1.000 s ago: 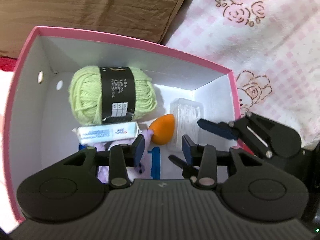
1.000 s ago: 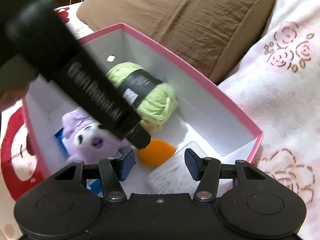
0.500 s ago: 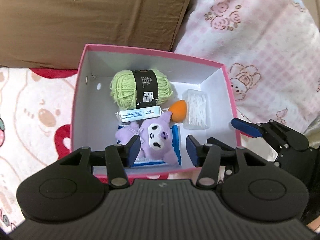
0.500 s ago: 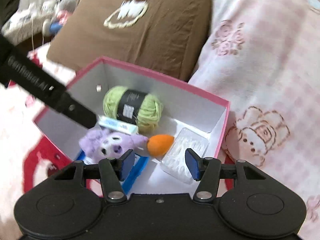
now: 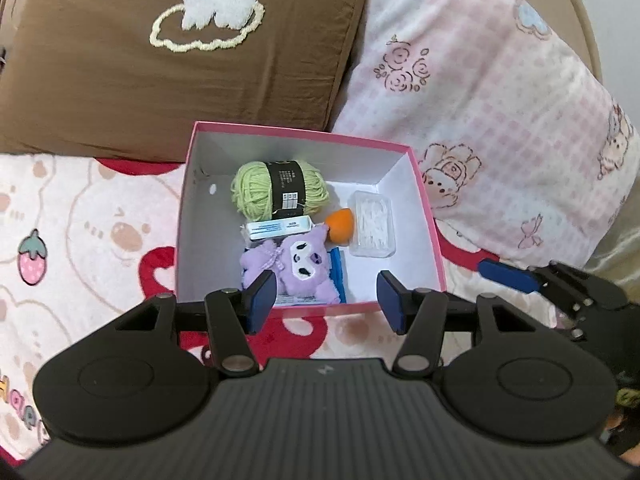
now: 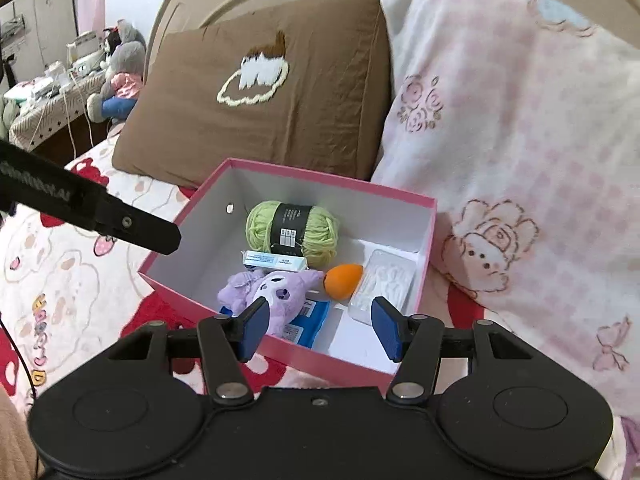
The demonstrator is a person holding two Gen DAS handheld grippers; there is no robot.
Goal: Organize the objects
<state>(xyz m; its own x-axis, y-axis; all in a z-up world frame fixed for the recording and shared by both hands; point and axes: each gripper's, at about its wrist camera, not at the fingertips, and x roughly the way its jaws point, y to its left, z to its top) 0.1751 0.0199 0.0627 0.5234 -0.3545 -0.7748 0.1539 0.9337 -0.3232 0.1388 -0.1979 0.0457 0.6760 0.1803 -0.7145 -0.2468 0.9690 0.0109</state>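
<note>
A pink box (image 5: 431,224) (image 6: 188,296) with white inside sits on the bed. In it lie a green yarn ball (image 5: 280,194) (image 6: 292,232), a white-blue packet (image 5: 280,227) (image 6: 274,261), a purple plush toy (image 5: 296,264) (image 6: 272,290) on a blue pack (image 5: 337,268) (image 6: 308,322), an orange sponge (image 5: 342,226) (image 6: 344,280) and a clear box of white sticks (image 5: 372,230) (image 6: 386,284). My left gripper (image 5: 326,306) is open and empty above the box's near edge. My right gripper (image 6: 318,328) is open and empty, also near that edge.
A brown pillow (image 5: 172,52) (image 6: 264,100) and a pink patterned pillow (image 5: 480,112) (image 6: 520,160) lean behind the box. The bed cover (image 5: 80,240) has red and pink prints. The other gripper shows at each view's side (image 5: 560,284) (image 6: 88,212). A cluttered side table (image 6: 60,80) stands far left.
Both grippers have pulled up and back out of the box. The box and its contents now look smaller and lie fully in view. Nothing in the box has moved.
</note>
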